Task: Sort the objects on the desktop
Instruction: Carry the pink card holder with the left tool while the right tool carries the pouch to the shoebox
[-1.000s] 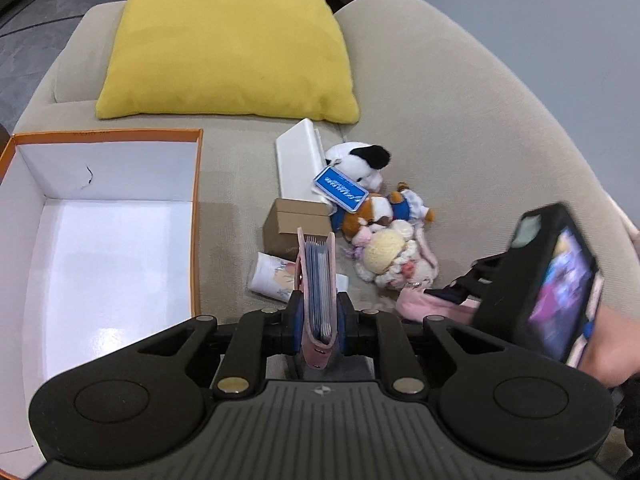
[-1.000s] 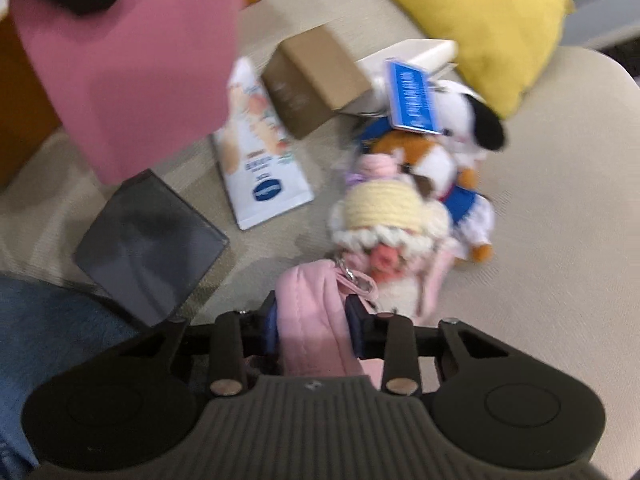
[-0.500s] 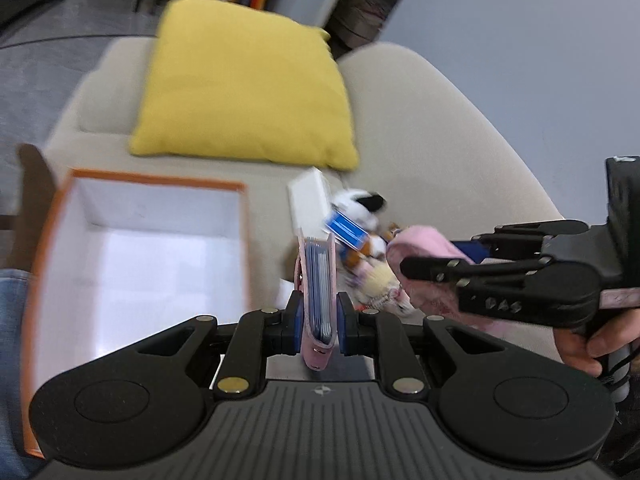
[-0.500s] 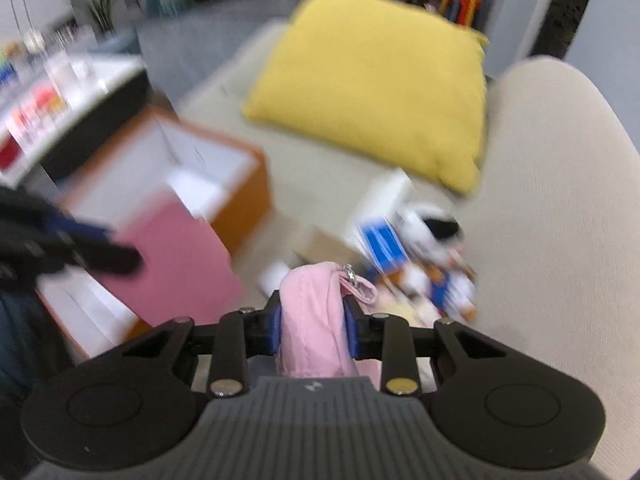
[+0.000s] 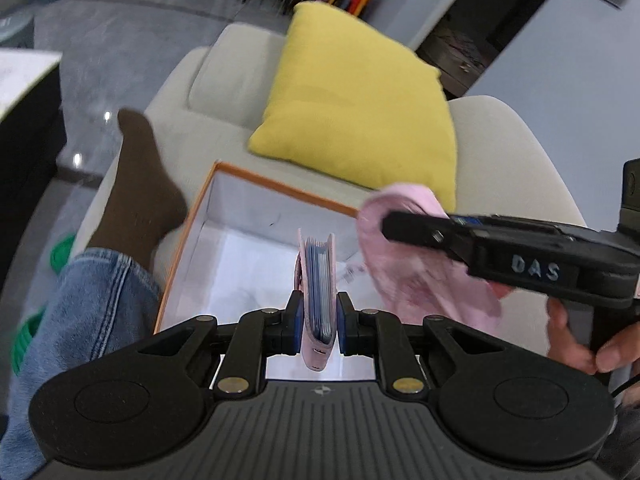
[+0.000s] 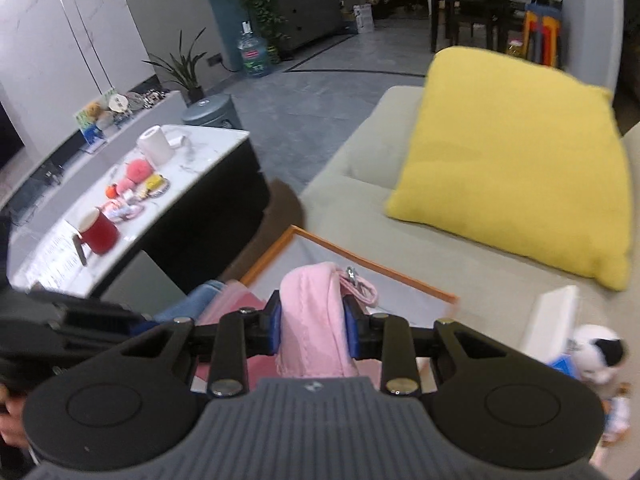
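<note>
My left gripper (image 5: 317, 322) is shut on a pink card wallet (image 5: 318, 288) with blue cards in it, held edge-up above the white inside of the orange-rimmed box (image 5: 240, 268). My right gripper (image 6: 313, 322) is shut on a soft pink pouch (image 6: 310, 320) with a metal clasp, held over the same box (image 6: 360, 264). In the left wrist view the right gripper (image 5: 404, 226) reaches in from the right, and the pink pouch (image 5: 420, 272) hangs over the box's right side. The pink wallet (image 6: 236, 308) shows low at the left in the right wrist view.
A yellow cushion (image 5: 360, 108) leans on the beige sofa behind the box. A person's jeans leg (image 5: 80, 312) and brown sock (image 5: 140, 184) lie left of the box. Plush toys (image 6: 596, 356) and a white box (image 6: 556, 316) lie to the right. A low table (image 6: 132, 184) with a red mug stands further left.
Both grippers have lifted away from the toy pile and swung left over the orange-rimmed box, each keeping its pink item. The views have tilted up toward the room.
</note>
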Available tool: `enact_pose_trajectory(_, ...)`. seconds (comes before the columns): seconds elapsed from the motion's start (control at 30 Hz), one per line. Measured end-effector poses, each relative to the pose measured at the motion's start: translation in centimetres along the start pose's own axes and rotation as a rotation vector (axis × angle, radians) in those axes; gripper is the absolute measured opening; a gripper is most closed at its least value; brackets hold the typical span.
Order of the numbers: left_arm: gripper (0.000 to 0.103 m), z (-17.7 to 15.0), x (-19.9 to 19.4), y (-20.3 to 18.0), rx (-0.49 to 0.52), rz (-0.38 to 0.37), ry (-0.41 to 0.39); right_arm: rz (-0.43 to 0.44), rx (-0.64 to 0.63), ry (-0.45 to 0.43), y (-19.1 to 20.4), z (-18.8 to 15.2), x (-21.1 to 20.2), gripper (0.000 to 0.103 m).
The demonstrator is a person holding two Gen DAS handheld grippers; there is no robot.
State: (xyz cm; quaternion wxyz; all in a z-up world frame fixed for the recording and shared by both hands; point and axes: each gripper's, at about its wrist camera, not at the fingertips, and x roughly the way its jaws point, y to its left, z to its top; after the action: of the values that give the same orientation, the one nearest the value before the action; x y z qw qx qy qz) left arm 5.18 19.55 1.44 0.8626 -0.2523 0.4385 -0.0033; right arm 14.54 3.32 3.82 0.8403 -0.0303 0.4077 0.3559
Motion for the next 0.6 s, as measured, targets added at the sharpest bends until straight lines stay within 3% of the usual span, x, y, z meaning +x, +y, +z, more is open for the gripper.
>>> enact_pose_trajectory(0.27, 0.018, 0.4, 3.3, 3.4, -0.075, 0.03, 0.044, -0.032, 0.014, 0.071, 0.1, 1.4, 8.8, 0.033)
enact_pose_trajectory(0.43, 0.018, 0.2, 5.1, 4.0, -0.095, 0.02, 0.07, -0.058, 0.023, 0.111, -1.2, 0.6, 10.5, 0.033)
enact_pose_trajectory(0.6, 0.018, -0.1, 6.2, 4.0, -0.102, 0.009, 0.088, -0.09, 0.03, 0.19, -2.1, -0.4, 11.2, 0.024)
